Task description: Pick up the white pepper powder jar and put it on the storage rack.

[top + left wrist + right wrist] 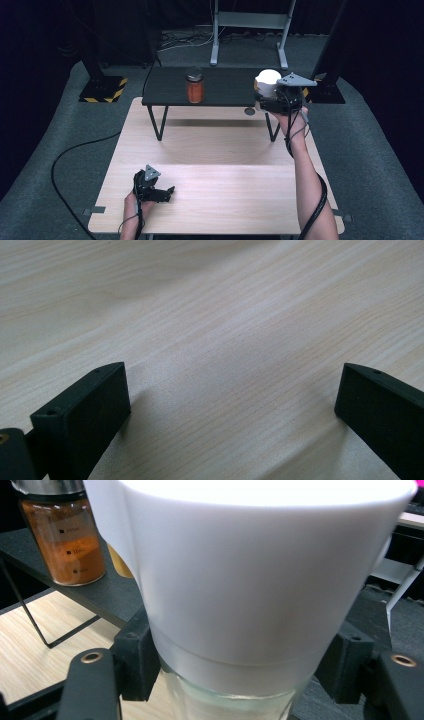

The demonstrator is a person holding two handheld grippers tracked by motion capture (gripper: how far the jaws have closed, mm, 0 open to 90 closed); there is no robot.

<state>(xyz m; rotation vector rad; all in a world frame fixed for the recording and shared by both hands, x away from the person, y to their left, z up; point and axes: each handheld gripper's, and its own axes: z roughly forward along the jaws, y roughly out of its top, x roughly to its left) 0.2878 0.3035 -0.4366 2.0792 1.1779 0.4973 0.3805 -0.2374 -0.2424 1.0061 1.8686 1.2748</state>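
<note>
My right gripper [267, 97] is shut on a glass jar with a tall white lid [267, 80], holding it at the right end of the black shelf [220, 90]. In the right gripper view the white-lidded jar [250, 580] sits between both black fingers [135, 655]. A second jar with orange powder [194, 86] and a metal lid stands upright mid-shelf; the orange jar [65, 540] appears behind on the left. My left gripper [167, 192] rests low on the wooden table [220, 185], open, with bare wood between its fingers [90, 410].
The black shelf stands on thin wire legs [157, 122] at the table's far side. A small round dark disc [249, 111] lies under the shelf's right part. Cables [75, 155] trail on the grey carpet; striped stand bases [102, 90] sit behind.
</note>
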